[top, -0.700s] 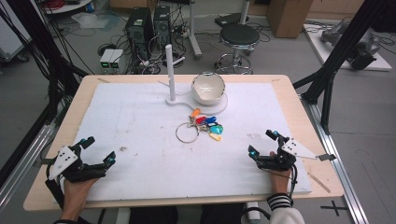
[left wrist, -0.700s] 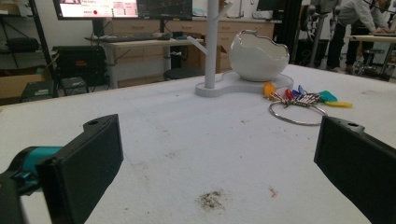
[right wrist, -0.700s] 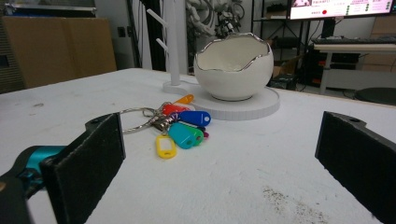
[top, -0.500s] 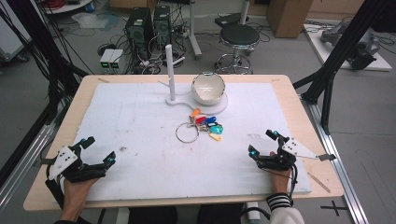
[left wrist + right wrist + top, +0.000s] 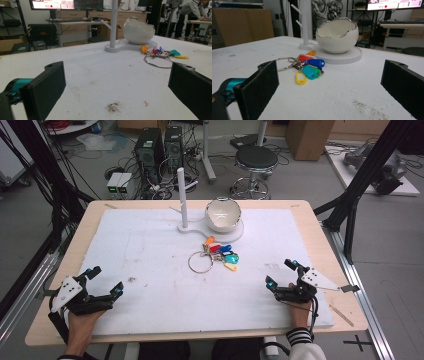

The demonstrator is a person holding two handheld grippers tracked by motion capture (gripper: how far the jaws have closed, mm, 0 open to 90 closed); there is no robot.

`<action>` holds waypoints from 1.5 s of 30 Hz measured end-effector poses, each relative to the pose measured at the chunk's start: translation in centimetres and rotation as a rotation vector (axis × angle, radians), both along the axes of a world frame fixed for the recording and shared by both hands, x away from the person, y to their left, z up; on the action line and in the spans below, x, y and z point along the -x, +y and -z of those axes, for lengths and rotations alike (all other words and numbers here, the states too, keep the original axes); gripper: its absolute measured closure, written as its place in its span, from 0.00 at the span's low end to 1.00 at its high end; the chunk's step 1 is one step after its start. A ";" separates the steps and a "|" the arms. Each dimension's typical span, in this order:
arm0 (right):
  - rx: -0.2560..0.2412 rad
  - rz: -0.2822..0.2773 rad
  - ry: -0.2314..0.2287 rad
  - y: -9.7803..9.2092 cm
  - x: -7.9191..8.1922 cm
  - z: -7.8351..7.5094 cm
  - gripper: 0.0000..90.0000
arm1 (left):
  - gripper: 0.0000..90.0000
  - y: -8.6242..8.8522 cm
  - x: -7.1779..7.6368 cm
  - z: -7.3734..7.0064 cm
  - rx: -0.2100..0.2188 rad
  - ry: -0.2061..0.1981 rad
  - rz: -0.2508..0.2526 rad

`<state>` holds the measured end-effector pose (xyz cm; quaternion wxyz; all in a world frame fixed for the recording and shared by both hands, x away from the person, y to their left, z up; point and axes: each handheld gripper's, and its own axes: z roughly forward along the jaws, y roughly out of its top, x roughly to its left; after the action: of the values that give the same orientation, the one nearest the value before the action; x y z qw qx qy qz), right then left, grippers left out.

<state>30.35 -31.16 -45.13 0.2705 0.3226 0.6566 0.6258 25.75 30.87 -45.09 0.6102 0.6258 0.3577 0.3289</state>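
My left tool (image 5: pixel 102 285) rests at the lower left of the high view, its jaws spread wide and holding nothing; in the left gripper view they stand at the two bottom corners with bare desk between them. My right tool (image 5: pixel 282 275) sits at the lower right of the high view, jaws likewise wide apart and empty. Both lie on the near edge of the white mat (image 5: pixel 150 245) that covers the desk (image 5: pixel 320 230), well apart from each other, a ready stance that leaves the middle open for either hand to reach in.

The key bunch (image 5: pixel 220 256) lies flat on the mat in the centre of the high view, between my tools and farther from me. Its big metal ring (image 5: pixel 200 262) points toward the lower left of that frame and the coloured tags fan to the right. In the right gripper view the bunch sits left of centre, so I judge this tool is already roughly aimed at it.

Just behind the keys stands the white holder: a peg stand (image 5: pixel 182 195) and an eggshell-shaped bowl (image 5: pixel 223 214) on one shared base (image 5: pixel 235 232). The tags nearly touch the base rim. I judge the keys are meant for the pegs or the bowl, and the ring is the easiest part to pinch.
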 end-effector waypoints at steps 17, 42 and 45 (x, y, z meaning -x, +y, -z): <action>0.007 -0.003 -0.006 0.0 0.0 0.0 0.01 | 0.02 0.0 0.0 0.0 0.003 -0.005 0.002; 0.009 -0.005 -0.009 0.0 0.0 0.0 0.01 | 0.02 0.0 0.0 0.0 0.002 -0.005 0.007; 0.010 -0.005 -0.009 0.0 0.0 0.0 0.01 | 0.02 0.0 0.0 0.0 -0.003 -0.003 0.008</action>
<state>30.34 -31.14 -45.13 0.2734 0.3170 0.6592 0.6246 25.74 30.85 -45.10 0.6111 0.6276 0.3539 0.3277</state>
